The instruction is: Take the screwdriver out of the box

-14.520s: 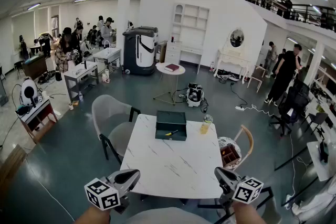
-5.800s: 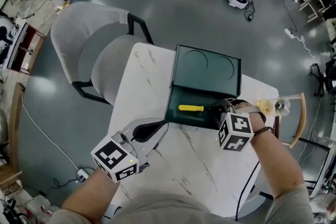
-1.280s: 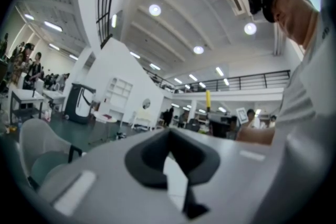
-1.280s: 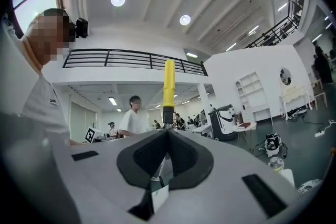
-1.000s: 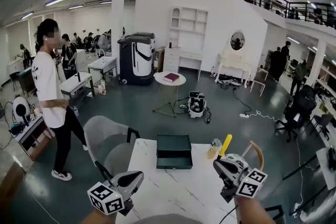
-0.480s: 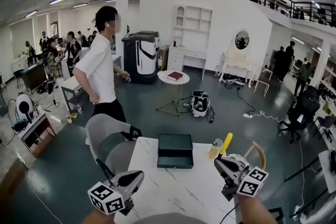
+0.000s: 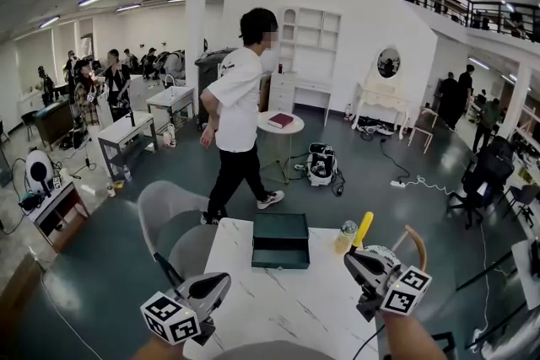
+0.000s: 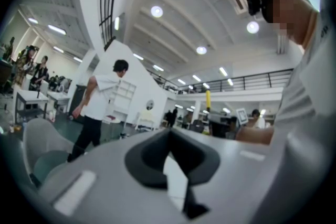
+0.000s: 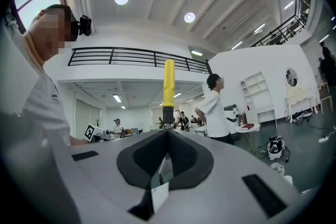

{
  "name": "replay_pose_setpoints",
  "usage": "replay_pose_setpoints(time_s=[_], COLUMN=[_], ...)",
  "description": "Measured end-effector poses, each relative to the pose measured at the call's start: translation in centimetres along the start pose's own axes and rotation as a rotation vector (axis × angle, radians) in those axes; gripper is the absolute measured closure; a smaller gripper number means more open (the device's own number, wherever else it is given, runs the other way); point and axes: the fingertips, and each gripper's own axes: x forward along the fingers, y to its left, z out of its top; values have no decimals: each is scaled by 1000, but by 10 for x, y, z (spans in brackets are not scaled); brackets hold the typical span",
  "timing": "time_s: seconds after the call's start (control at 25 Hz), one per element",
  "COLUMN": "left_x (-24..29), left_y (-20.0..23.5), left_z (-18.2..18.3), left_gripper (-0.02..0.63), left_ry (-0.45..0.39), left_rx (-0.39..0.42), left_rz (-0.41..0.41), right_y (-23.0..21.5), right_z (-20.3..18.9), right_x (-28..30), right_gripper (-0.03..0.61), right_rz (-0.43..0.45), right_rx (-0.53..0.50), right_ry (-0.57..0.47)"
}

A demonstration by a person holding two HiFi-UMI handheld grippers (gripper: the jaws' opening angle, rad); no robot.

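Observation:
The dark green box (image 7: 279,241) stands open at the far middle of the white marble table (image 7: 278,299). My right gripper (image 7: 349,258) is raised at the right, shut on the screwdriver's shaft. The yellow handle (image 7: 363,229) sticks up and away from the jaws. In the right gripper view the yellow handle (image 9: 168,83) rises straight above the right gripper (image 9: 167,135). My left gripper (image 7: 221,282) hovers low at the left, shut with nothing in it. In the left gripper view the left gripper (image 8: 169,134) points at the room, and the yellow screwdriver (image 8: 208,98) shows far off.
A person (image 7: 240,122) in a white shirt walks just beyond the table. A grey chair (image 7: 173,220) stands at the table's far left. A bottle (image 7: 344,237) stands right of the box, and a wooden chair (image 7: 412,246) sits at the right.
The person in the white shirt has walked from the left across to behind the table. Both grippers and the held screwdriver have stayed nearly still.

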Motion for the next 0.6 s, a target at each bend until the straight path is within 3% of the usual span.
replay_pose_setpoints(time_s=[0.6], left_x=[-5], left_y=[0], left_z=[4], left_gripper=[609], left_ry=[0], left_rx=[-10], left_rz=[-4], right_y=[8], right_z=[3], right_x=[2], right_gripper=[569], right_rz=[1], right_rx=[-6], right_ry=[7])
